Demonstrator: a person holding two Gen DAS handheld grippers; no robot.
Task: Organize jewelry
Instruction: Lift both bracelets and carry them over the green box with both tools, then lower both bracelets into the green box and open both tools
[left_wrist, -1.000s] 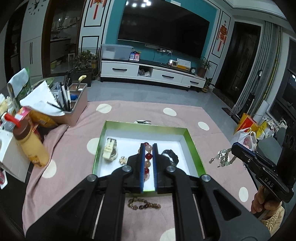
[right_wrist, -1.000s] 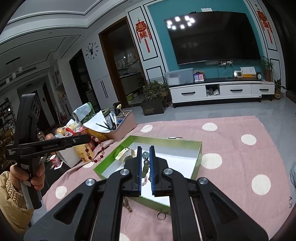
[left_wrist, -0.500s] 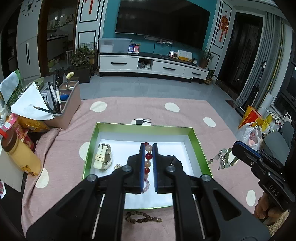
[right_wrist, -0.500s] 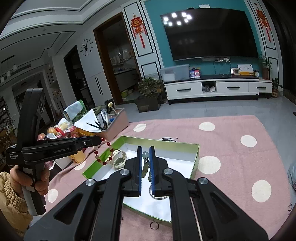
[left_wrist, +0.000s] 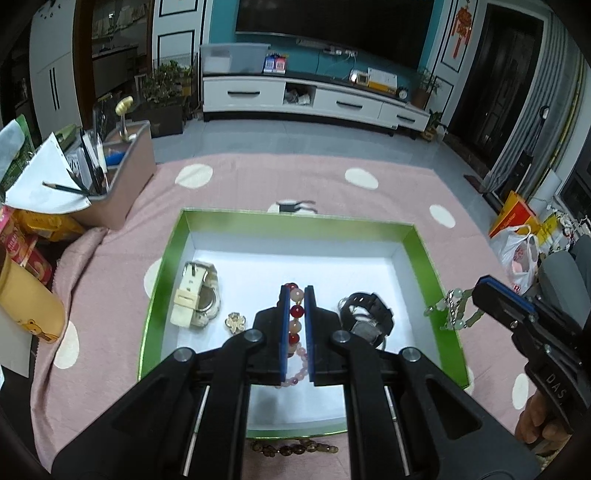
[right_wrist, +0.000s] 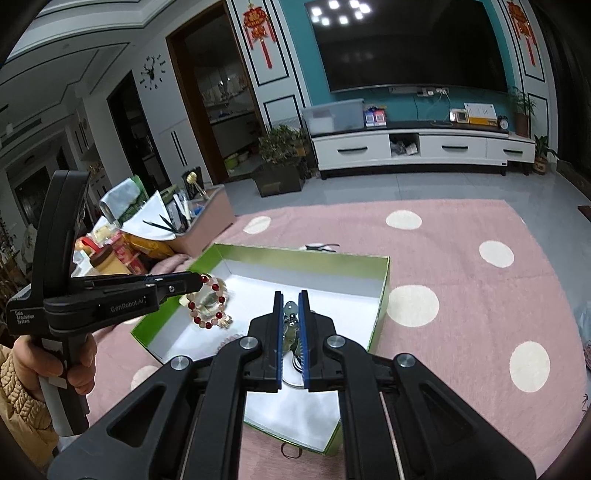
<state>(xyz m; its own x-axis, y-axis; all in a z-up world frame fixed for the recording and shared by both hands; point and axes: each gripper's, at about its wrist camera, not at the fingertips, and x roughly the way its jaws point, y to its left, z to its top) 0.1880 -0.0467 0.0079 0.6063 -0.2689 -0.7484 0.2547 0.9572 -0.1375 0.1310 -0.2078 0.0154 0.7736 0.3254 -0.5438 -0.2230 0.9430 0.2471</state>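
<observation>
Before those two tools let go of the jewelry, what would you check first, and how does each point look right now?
1. Left tool shut on the red and pink bead bracelet: ok.
2. Right tool shut on the green bead piece: ok.
3. Bead bracelet hangs over the green box, not the pink cloth: ok.
4. Green bead piece over the box: cannot tell; from the left camera it hangs at the right rim.
5. Bare white floor left between the cream watch and the black watch: ok.
6. All jewelry gathered: not ok; a brown bead bracelet lies on the cloth at the near wall.
</observation>
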